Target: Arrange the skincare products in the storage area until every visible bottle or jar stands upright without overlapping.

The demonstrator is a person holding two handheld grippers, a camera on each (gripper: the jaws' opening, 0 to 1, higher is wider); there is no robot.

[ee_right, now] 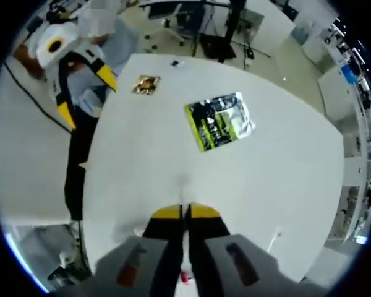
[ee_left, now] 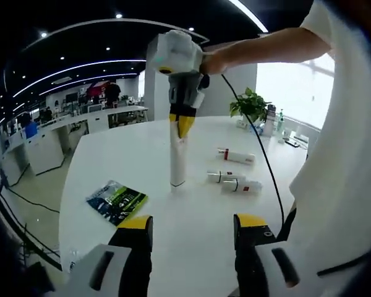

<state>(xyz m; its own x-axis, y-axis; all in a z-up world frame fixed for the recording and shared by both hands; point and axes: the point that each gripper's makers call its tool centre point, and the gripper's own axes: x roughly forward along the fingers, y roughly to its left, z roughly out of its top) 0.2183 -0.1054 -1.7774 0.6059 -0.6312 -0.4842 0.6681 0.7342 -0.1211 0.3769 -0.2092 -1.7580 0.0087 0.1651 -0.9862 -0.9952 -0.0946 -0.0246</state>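
White and round, the counter (ee_left: 111,161) sits in an open office. At its left lies a green packet (ee_left: 117,201). The left gripper (ee_left: 193,230) hovers low with jaws spread, holding nothing. At centre, the right gripper (ee_left: 182,127), clenched on the top of a white tube (ee_left: 177,162), steadies it upright, base on the counter. Further right, three more tubes (ee_left: 236,156) lie flat, not yet stood up.
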